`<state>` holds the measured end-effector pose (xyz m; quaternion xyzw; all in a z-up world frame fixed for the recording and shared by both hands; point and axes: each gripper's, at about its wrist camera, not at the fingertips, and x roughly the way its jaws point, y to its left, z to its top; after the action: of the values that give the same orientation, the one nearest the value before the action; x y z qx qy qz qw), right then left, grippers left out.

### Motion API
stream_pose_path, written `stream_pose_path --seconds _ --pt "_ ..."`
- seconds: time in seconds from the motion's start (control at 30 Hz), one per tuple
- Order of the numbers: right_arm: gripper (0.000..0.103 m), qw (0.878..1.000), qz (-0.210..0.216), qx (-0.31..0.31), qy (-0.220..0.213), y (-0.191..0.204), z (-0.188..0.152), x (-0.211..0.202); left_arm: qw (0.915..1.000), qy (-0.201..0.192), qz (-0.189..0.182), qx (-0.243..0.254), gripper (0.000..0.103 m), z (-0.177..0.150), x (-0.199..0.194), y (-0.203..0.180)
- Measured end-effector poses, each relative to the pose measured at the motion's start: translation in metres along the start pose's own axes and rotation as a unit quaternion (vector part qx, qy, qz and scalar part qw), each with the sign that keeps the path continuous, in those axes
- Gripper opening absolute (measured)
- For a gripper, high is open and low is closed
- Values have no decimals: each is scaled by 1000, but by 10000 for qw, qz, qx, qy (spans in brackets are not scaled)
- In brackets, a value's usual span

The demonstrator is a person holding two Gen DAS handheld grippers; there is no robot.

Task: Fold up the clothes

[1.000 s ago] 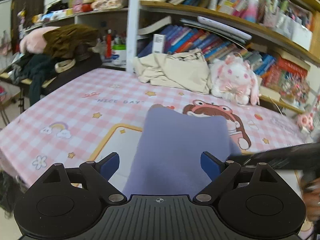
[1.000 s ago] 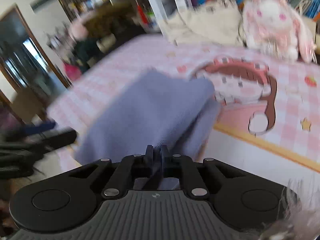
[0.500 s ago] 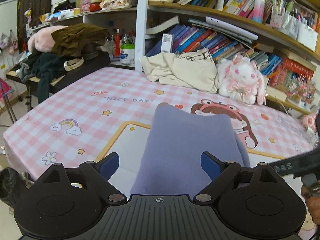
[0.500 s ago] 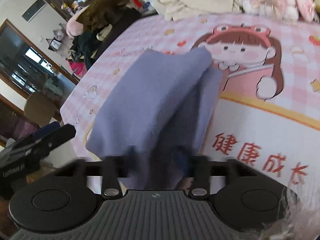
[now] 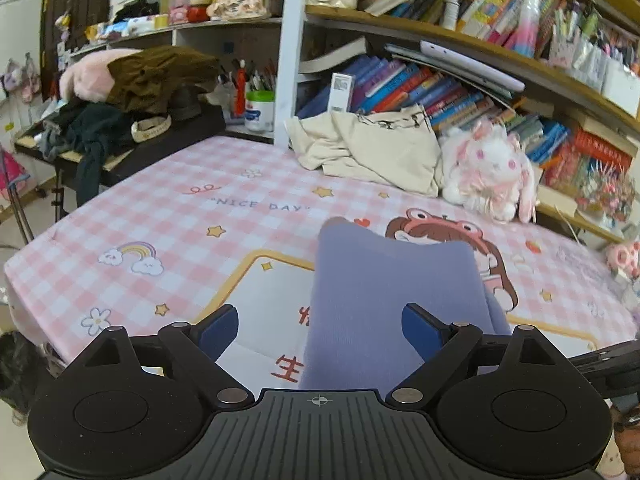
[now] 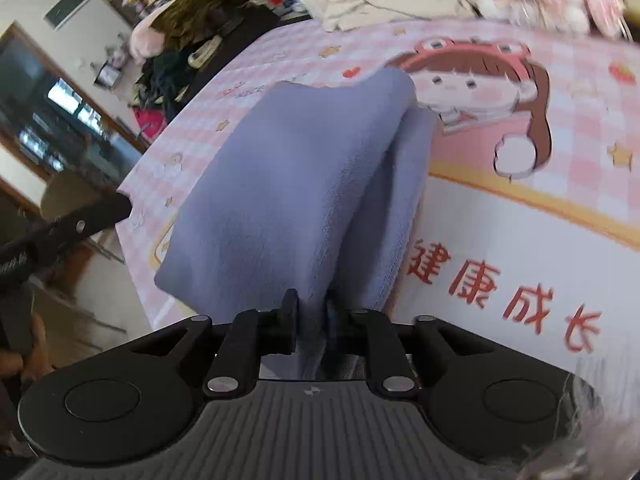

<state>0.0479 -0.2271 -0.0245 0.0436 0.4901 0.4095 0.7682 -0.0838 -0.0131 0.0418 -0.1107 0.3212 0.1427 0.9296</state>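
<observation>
A lavender folded garment (image 5: pixel 384 296) lies on the pink checked cartoon sheet (image 5: pixel 192 232). In the left wrist view my left gripper (image 5: pixel 320 330) is open, its blue pads (image 5: pixel 218 330) wide apart on either side of the garment's near end, holding nothing. In the right wrist view my right gripper (image 6: pixel 310 320) is shut on the near edge of the lavender garment (image 6: pixel 296 184), which rises in a doubled fold away from the jaws. The left gripper's black body (image 6: pixel 64 228) shows at the left edge there.
A beige garment (image 5: pixel 372 152) and a pink-white plush rabbit (image 5: pixel 488 172) lie at the back by the bookshelf (image 5: pixel 460 60). A side table with dark clothes (image 5: pixel 100 128) stands at the left. The bed's near edge is at the lower left.
The right gripper closed on the garment's near edge again after a blurred half-second. The left gripper stayed open and drew back slightly, so more sheet shows.
</observation>
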Motion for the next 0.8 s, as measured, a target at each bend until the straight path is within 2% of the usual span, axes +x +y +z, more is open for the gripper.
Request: stream_pose_path --seconds 0.07,0.33,0.4,0.47,0.53,0.57,0.6,0.7,0.73,0.8 --pt "42 9998 39 158 -146 -3 4 -3 10000 18 -12 -64 91 0 0 1" --pt "41 9965 134 787 -241 -22 35 14 9995 91 -58 -310 91 -1 2 5" --pt "15 9960 274 763 -381 -19 38 10 9997 88 -62 -233 91 -1 2 2" --pt "12 9949 452 718 -554 -15 38 2 9998 52 -70 -178 91 -1 1 -1" --pt "12 9885 921 566 -1057 -10 34 -17 9999 -3 -84 -122 91 -1 1 -2" --pt "12 9860 1014 448 -1247 -8 32 -24 9999 -25 -93 -97 91 -2 1 -2" --pt "12 9875 852 351 -1281 -6 30 -25 9999 -8 -110 -96 91 -3 2 -2" --pt "12 9959 157 696 -548 -24 28 10 9998 64 -103 -141 91 -5 7 -2" --pt "12 9954 136 835 -451 -31 27 17 9998 76 -111 -142 91 -6 7 -2" --pt "12 9916 415 1098 -549 -42 22 20 9998 100 -126 -144 91 -7 8 -2"
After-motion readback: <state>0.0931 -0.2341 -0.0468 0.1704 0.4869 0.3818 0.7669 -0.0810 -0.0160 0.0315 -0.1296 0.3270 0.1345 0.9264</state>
